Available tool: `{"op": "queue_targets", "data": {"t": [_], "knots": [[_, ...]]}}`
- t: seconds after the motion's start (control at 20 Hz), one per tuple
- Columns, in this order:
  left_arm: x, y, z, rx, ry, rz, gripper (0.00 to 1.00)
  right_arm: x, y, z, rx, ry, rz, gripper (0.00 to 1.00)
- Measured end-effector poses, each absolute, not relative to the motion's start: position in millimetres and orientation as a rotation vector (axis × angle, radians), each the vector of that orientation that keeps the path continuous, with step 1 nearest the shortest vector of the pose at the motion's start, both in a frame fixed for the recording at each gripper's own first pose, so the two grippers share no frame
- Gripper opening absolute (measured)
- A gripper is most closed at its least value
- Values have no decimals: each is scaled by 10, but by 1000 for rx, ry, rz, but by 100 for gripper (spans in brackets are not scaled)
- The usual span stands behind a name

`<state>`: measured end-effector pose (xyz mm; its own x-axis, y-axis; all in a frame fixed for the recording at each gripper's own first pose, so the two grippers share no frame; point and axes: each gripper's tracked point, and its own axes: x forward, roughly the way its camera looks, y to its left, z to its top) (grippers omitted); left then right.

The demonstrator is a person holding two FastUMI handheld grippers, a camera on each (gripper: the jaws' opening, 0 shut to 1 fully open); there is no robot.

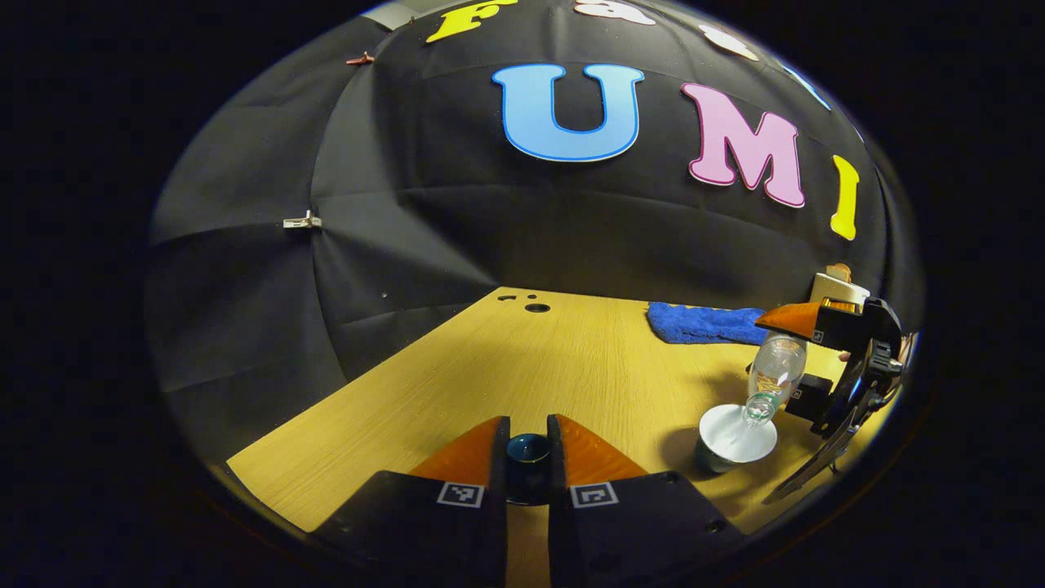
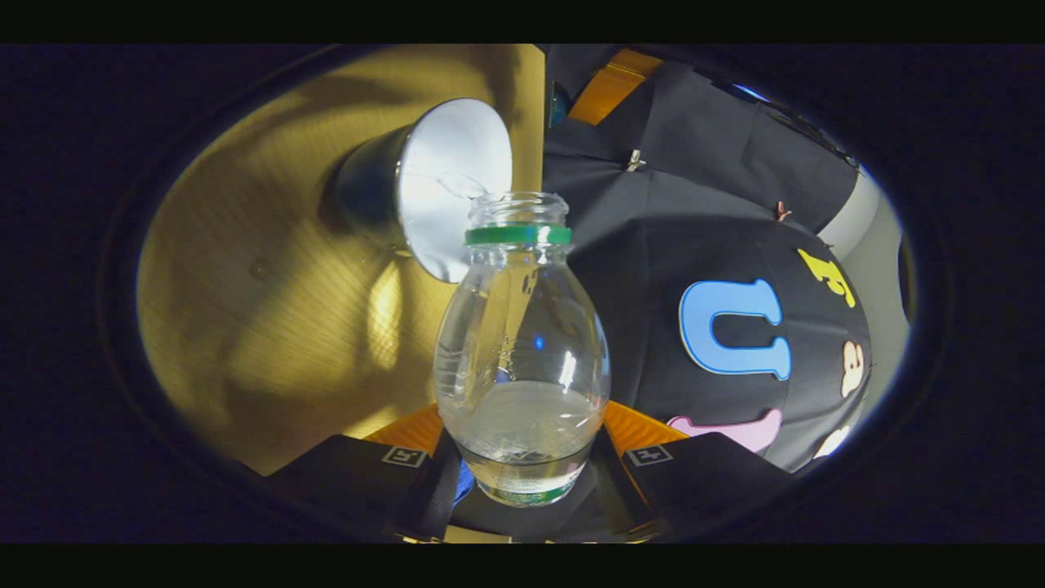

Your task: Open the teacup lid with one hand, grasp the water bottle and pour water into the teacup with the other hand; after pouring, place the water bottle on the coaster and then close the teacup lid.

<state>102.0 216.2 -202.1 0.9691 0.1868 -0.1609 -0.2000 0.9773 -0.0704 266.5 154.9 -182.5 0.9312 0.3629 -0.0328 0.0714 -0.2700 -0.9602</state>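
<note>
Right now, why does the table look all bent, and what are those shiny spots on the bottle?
In the left gripper view the fisheye lens curves the table's edges, and the teacup throws a soft shadow to its left. In the right gripper view bright glints of lamp glare sit on the water bottle, and the teacup's pale inside looks washed out.

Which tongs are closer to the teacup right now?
Right. The right tongs hold the water bottle tipped with its mouth at the teacup; the left tongs grip the lid off to the side.
</note>
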Motion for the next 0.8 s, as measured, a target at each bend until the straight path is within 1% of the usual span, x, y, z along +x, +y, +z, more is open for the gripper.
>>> {"op": "queue_targets", "data": {"t": [0.05, 0.1, 0.15, 0.2, 0.25, 0.3, 0.5, 0.55, 0.6, 0.65, 0.7, 0.75, 0.8], "knots": [[1011, 2166, -2019, -87, 155, 196, 24, 2668, 1549, -1813, -1840, -324, 289, 73], [1004, 2171, -2029, -88, 154, 196, 24, 2674, 1554, -1815, -1843, -329, 290, 69], [998, 2174, -2029, -90, 156, 197, 24, 2681, 1550, -1824, -1844, -328, 290, 69], [1009, 2172, -2049, -92, 159, 198, 21, 2683, 1550, -1832, -1847, -334, 292, 73], [1009, 2175, -2051, -94, 161, 199, 21, 2681, 1569, -1822, -1855, -346, 294, 72], [984, 2186, -2060, -95, 162, 199, 24, 2687, 1576, -1809, -1864, -350, 295, 73], [978, 2199, -2044, -88, 157, 207, 24, 2748, 1594, -1729, -1897, -375, 294, 72], [981, 2205, -2045, -88, 157, 210, 24, 2752, 1601, -1717, -1904, -384, 295, 77], [982, 2210, -2045, -91, 157, 210, 21, 2749, 1621, -1693, -1911, -396, 295, 69], [983, 2205, -2043, -93, 156, 210, 24, 2748, 1630, -1685, -1916, -403, 299, 72], [988, 2198, -2056, -94, 157, 210, 24, 2759, 1639, -1675, -1923, -417, 302, 72], [997, 2194, -2055, -92, 157, 211, 24, 2751, 1668, -1662, -1931, -434, 305, 69], [995, 2190, -2059, -89, 157, 211, 24, 2751, 1692, -1666, -1940, -449, 311, 72]]}}
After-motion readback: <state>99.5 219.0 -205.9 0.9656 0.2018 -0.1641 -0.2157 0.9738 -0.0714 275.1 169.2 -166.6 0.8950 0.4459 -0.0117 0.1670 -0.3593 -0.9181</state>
